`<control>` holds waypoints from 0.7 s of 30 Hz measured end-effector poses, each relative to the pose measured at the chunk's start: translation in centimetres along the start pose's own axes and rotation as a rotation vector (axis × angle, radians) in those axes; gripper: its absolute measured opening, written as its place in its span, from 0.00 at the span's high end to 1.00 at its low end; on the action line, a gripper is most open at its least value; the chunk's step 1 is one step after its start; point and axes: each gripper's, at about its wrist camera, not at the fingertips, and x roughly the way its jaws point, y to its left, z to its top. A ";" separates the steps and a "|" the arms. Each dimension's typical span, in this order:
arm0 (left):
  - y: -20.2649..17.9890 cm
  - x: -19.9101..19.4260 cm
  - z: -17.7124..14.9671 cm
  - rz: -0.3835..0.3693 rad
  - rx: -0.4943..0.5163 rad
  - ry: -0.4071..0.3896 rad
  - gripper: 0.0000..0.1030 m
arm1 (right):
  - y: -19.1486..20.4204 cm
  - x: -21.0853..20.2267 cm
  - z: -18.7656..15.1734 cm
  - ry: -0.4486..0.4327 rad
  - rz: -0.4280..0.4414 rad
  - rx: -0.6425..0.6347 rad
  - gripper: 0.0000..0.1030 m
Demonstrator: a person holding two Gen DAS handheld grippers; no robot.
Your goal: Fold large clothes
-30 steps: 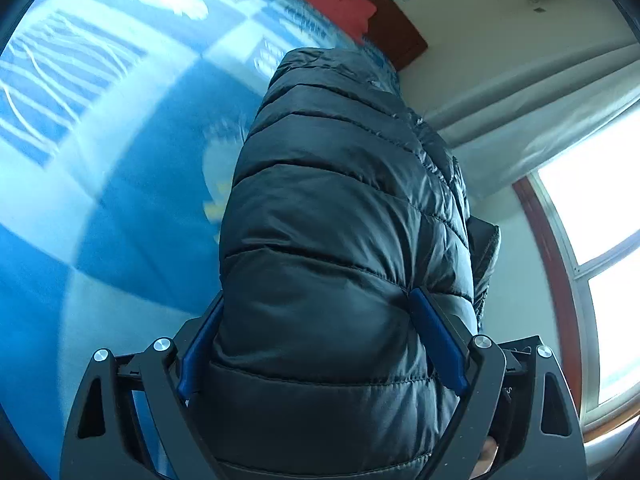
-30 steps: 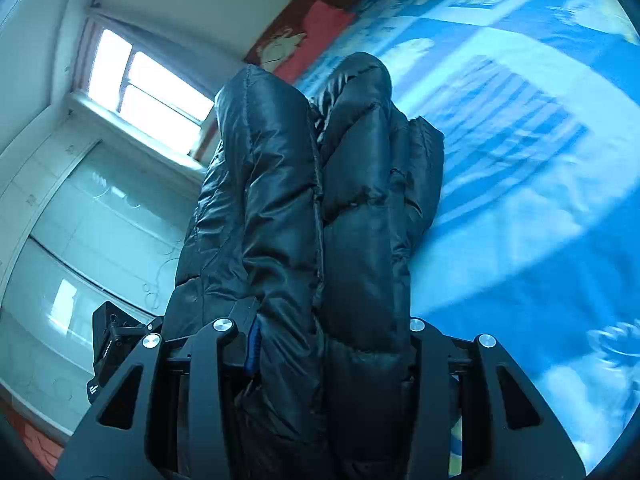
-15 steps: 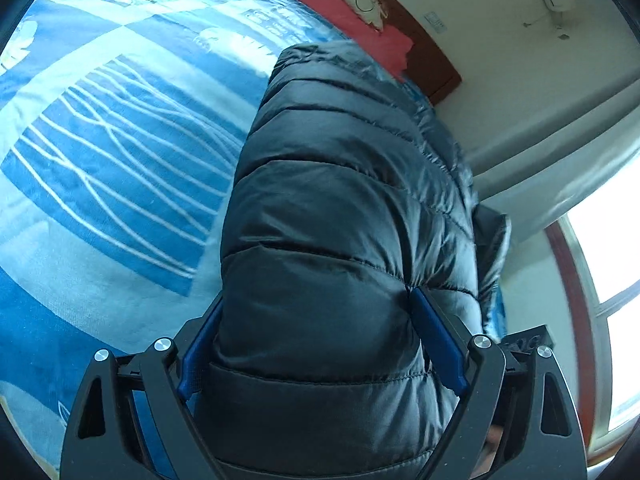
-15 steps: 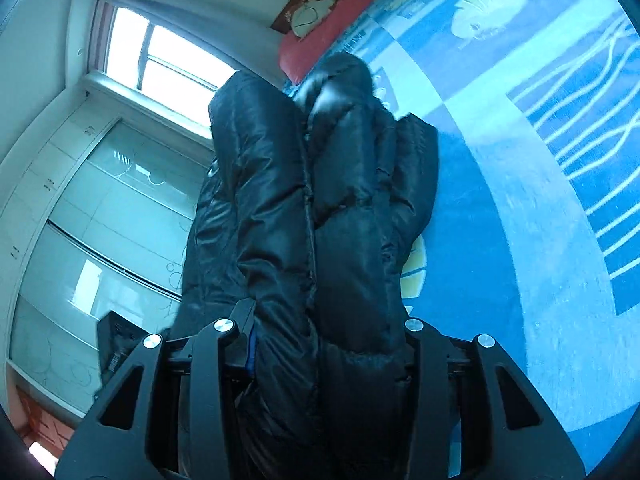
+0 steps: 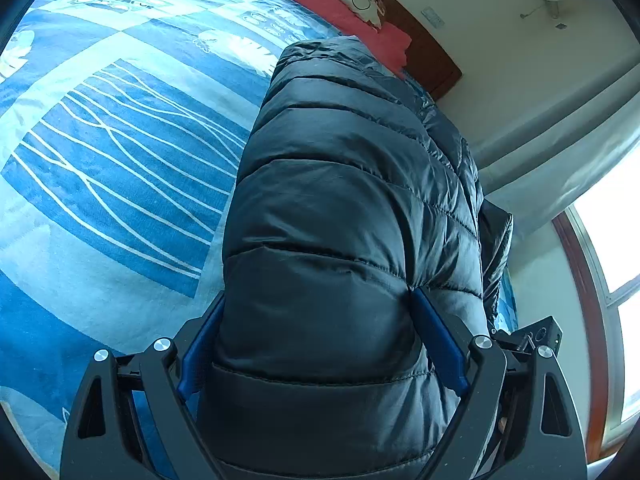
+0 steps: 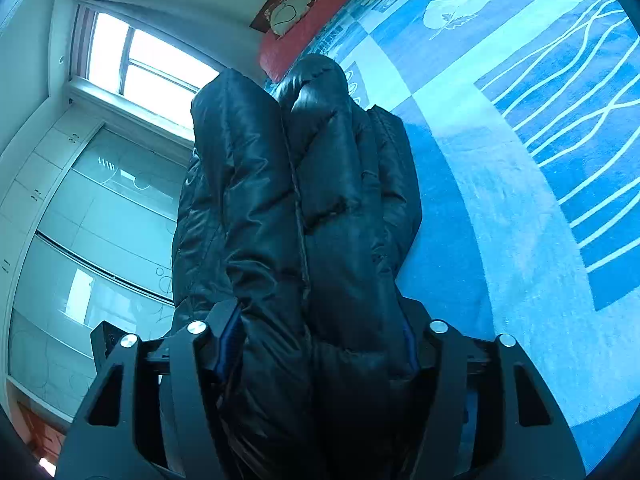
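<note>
On my left gripper [image 5: 318, 334] I see only short blue strips of the two pads; the fingertips are buried in the fabric. The black puffer jacket [image 5: 344, 208] fills the whole gap between them. The jaws stand wide, and both blue pads press into the quilted bulk, one on each flank, so I read this as a wide grip on the jacket. The lower edge of the garment is cut off by the frame bottom.

On my right gripper [image 6: 320, 336] the pads are almost wholly hidden: a thin blue edge shows on the left finger, a darker sliver on the right. The jacket [image 6: 312, 208] passes between the fingers as two thick folded rolls lying side by side. The jaws are opening. The fabric reaches both fingers, but I cannot tell from this view how firmly the pads bear on it.

Outward from the fingers, the jacket runs forward from each gripper as a long folded bundle. Its far end lies on the blue patterned bedspread [image 5: 120, 152], near the red pillow [image 5: 344, 12] at the head of the bed. In the right wrist view a further fold lies along the right side of the bundle, resting on the bedspread [image 6: 520, 200].

The underside of the bundle is hidden in both views. In the left wrist view, a black block at the right edge, beside the jacket, may be the other gripper; I cannot confirm it. A window [image 6: 136, 60] lies behind the bundle in the right wrist view
</note>
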 end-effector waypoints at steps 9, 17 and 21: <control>-0.5 -0.7 0.1 0.045 0.033 -0.010 0.14 | 0.6 -2.1 -0.5 -0.034 -0.052 0.009 0.25; -2.8 -2.9 -0.7 0.195 0.199 -0.075 0.14 | 2.8 -5.1 -1.9 -0.089 -0.197 -0.038 0.24; -4.4 -4.4 -1.2 0.259 0.286 -0.108 0.15 | 5.8 -6.9 -3.0 -0.146 -0.378 -0.119 0.24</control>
